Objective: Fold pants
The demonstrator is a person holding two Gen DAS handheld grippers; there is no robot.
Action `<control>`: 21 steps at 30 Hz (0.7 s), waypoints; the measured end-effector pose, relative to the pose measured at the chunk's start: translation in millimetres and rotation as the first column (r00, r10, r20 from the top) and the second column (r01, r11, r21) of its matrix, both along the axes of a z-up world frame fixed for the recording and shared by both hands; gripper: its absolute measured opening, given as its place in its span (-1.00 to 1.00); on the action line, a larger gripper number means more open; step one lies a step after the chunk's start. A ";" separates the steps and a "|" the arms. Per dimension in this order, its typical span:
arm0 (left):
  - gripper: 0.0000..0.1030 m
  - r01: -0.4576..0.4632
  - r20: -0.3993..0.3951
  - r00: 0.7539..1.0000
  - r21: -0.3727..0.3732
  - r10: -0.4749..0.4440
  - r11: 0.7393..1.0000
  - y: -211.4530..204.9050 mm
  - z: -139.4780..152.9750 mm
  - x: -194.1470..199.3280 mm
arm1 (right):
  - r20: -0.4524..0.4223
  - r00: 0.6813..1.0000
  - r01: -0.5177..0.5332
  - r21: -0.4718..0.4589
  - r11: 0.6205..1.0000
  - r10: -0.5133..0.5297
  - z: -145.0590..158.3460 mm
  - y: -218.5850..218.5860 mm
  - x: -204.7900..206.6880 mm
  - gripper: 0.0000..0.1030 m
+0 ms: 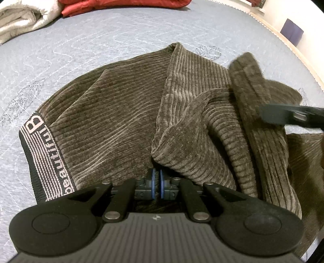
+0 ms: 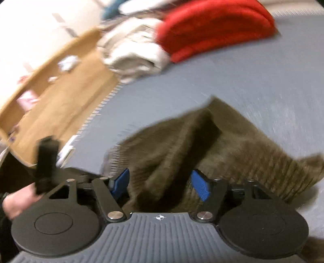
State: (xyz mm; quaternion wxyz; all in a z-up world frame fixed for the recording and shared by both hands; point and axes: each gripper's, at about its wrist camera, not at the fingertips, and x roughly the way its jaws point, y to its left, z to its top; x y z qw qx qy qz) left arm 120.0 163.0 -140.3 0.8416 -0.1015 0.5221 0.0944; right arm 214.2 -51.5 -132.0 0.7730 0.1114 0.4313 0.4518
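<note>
Brown corduroy pants (image 1: 113, 105) lie crumpled on the grey quilted mattress (image 1: 101, 40), their black lettered waistband (image 1: 40, 157) at the left. My left gripper (image 1: 157, 182) points down onto them, its blue pads pinched together on a fold of the cloth. In the right wrist view, which is blurred, the pants (image 2: 232, 145) rise as a loose heap. My right gripper (image 2: 161, 184) stands open, with cloth lying between its blue pads (image 2: 200, 187) but not pressed by them. One of its black fingers (image 1: 283, 116) shows over the right side of the pants.
A folded white blanket (image 1: 20, 20) and a red one (image 1: 121, 6) lie at the far side of the mattress. In the right wrist view a hand (image 2: 16, 200) holds the other gripper at the left, beside a brown surface (image 2: 60, 91) past the bed's edge.
</note>
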 end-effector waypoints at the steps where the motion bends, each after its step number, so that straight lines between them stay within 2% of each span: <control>1: -0.89 0.000 -0.001 1.000 0.002 0.000 1.000 -1.2 0.7 -0.1 | -0.020 1.000 0.021 -0.010 1.000 -0.021 -6.6 4.5 4.5 0.01; 2: -0.89 0.000 -0.003 1.000 0.003 0.000 1.000 -1.9 1.0 0.0 | -0.030 0.999 0.036 -0.013 0.999 -0.037 -10.1 8.5 8.4 -0.41; 3: -0.89 0.001 -0.005 1.000 0.005 -0.001 1.000 -2.5 1.3 0.4 | -0.034 0.998 0.047 -0.009 0.999 -0.047 -11.1 11.8 10.6 -0.69; 4: -0.88 0.001 -0.008 1.000 0.007 -0.001 1.000 -3.3 1.6 1.0 | -0.029 0.998 0.052 -0.006 0.999 -0.052 -10.2 15.1 10.7 -0.85; 8: -0.87 0.008 -0.021 1.000 0.022 -0.008 1.000 -6.3 1.2 6.9 | 0.136 0.987 0.078 0.029 0.997 -0.081 27.2 12.1 4.1 -0.86; 10: -0.86 0.022 -0.022 1.000 0.039 -0.022 0.999 -10.0 2.2 10.2 | 0.218 0.959 0.153 0.145 0.978 -0.182 64.5 -17.6 5.6 -0.86; 11: -0.84 0.032 -0.017 0.999 0.052 -0.031 0.998 -13.2 3.5 11.1 | 0.243 0.930 0.217 0.236 0.947 -0.274 84.2 -44.9 7.4 -0.87; 12: -0.82 0.041 -0.003 0.999 0.067 -0.040 0.997 -17.5 6.5 12.0 | 0.264 0.889 0.290 0.308 0.906 -0.374 99.7 -74.9 7.4 -0.87; 13: -0.77 0.051 0.019 0.998 0.084 -0.052 0.995 -22.3 10.2 12.9 | 0.299 0.829 0.364 0.351 0.863 -0.472 112.0 -103.9 5.8 -0.87; 14: -0.70 0.062 0.045 0.997 0.095 -0.066 0.994 -27.8 14.7 14.1 | 0.336 0.756 0.436 0.380 0.815 -0.561 119.3 -131.6 2.6 -0.87; 16: -0.67 0.084 0.097 0.991 0.093 -0.093 0.992 -39.1 23.0 17.1 | 0.375 0.563 0.590 0.443 0.676 -0.737 122.1 -191.4 -3.9 -0.87; 17: -0.67 0.100 0.130 0.985 0.086 -0.110 0.991 -46.7 27.5 19.5 | 0.403 0.450 0.666 0.443 0.600 -0.797 118.1 -218.3 -5.8 -0.87; 18: -0.67 0.114 0.161 0.979 0.081 -0.126 0.990 -53.9 31.1 21.6 | 0.418 0.365 0.728 0.429 0.535 -0.832 110.9 -240.0 -4.9 -0.87; 19: -0.67 0.135 0.197 0.969 0.077 -0.148 0.988 -63.9 34.7 25.1 | 0.405 0.302 0.786 0.407 0.466 -0.863 98.7 -263.8 -0.3 -0.87; 21: -0.65 0.173 0.242 0.952 0.071 -0.185 0.982 -81.3 37.3 33.2 | 0.333 0.269 0.868 0.322 0.377 -0.904 66.6 -306.0 15.0 -0.87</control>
